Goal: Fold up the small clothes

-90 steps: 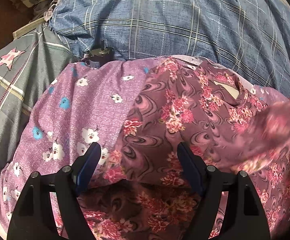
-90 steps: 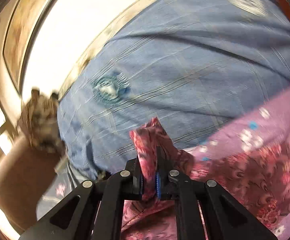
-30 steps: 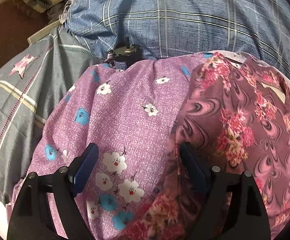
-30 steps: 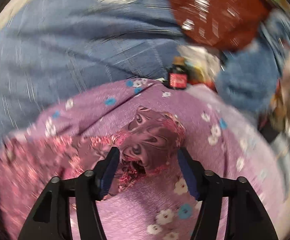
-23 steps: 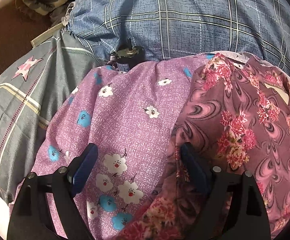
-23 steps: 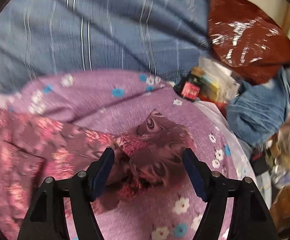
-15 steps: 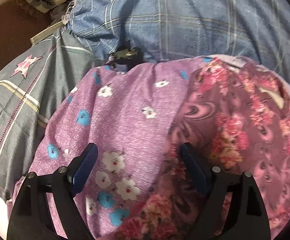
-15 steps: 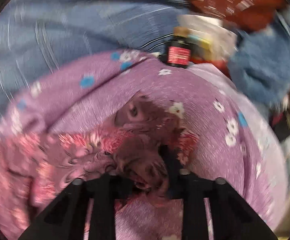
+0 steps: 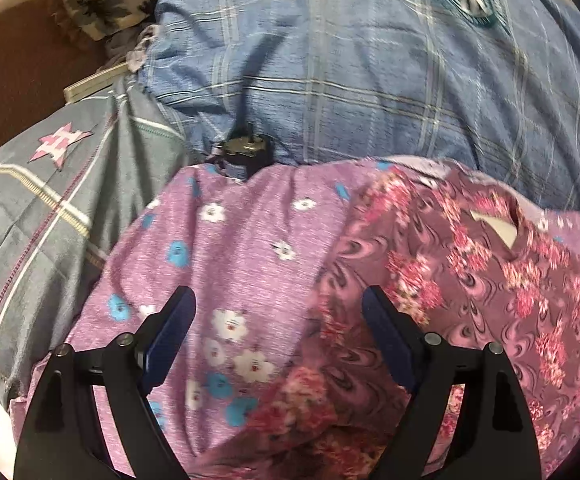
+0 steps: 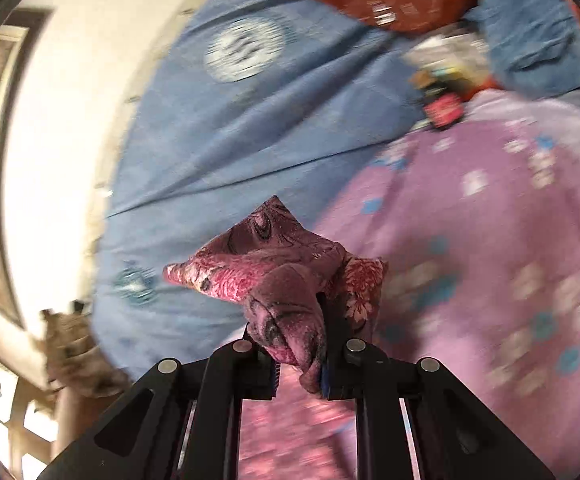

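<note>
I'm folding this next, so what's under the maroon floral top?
The maroon floral top lies on a purple flowered cloth, itself over a blue plaid bedspread. Anything directly beneath the top is covered.

A: What's the garment [image 10: 274,264] in the right gripper [image 10: 300,344] made of?

B: Thin soft cloth, matt, printed with pink flowers and swirls, and it bunches easily. The gripper is matt black plastic with small shiny metal screws.

A: And the purple sheet [image 9: 250,240] under it?

B: Woven cloth too, matt, with a fine speckled grain.

A: The blue bedcover [image 9: 350,60]?

B: Cloth, checked, creased and dull. The left gripper [image 9: 278,320] has smooth dark-blue pads [image 9: 170,332].
</note>
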`<action>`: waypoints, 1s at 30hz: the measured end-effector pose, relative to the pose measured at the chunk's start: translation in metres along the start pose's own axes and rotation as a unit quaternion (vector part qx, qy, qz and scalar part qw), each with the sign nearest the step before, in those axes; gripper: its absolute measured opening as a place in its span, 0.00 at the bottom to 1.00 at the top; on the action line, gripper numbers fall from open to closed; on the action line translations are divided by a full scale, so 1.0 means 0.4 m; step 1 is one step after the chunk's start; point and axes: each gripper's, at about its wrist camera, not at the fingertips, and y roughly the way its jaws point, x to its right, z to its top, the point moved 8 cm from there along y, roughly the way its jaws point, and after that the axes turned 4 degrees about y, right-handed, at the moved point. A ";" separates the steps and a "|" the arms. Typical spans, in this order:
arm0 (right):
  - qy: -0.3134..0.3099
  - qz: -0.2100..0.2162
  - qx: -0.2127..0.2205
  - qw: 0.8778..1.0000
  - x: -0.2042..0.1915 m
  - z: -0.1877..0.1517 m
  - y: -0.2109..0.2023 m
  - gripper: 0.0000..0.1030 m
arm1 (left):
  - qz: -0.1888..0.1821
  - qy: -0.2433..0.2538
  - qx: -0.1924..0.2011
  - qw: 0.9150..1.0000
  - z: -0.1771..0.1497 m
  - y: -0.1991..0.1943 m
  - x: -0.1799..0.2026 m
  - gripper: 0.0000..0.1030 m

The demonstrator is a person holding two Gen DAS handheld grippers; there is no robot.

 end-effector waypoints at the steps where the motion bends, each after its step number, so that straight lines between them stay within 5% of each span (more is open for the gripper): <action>1: -0.011 0.017 -0.013 1.000 -0.052 -0.035 0.023 0.13 | -0.002 -0.008 0.001 1.000 0.002 -0.003 -0.013 0.84; 10: -0.103 0.032 -0.146 0.983 -0.308 -0.408 0.355 0.14 | 0.007 -0.099 0.017 0.995 0.036 -0.030 -0.217 0.84; 13: -0.141 0.006 -0.204 0.969 -0.332 -0.578 0.475 0.21 | 0.002 -0.114 0.014 0.993 0.037 -0.027 -0.263 0.84; 15: -0.158 -0.007 -0.249 0.955 -0.329 -0.676 0.535 0.39 | 0.000 -0.113 0.011 0.994 0.035 -0.022 -0.276 0.84; 16: -0.159 0.000 -0.284 0.945 -0.334 -0.750 0.561 0.51 | -0.001 -0.111 0.010 0.994 0.035 -0.021 -0.278 0.84; 18: -0.164 0.031 -0.316 0.934 -0.356 -0.821 0.576 0.53 | -0.003 -0.109 0.009 0.994 0.033 -0.020 -0.278 0.84; 21: -0.186 0.055 -0.302 0.934 -0.379 -0.836 0.554 0.54 | -0.018 -0.104 0.012 0.994 0.034 -0.025 -0.263 0.84; 25: -0.203 0.053 -0.240 0.948 -0.363 -0.722 0.489 0.58 | -0.072 -0.081 0.016 0.994 0.038 -0.033 -0.205 0.83; 30: -0.212 0.010 -0.143 0.967 -0.272 -0.552 0.381 0.39 | -0.163 -0.046 0.009 0.986 0.029 -0.039 -0.079 0.73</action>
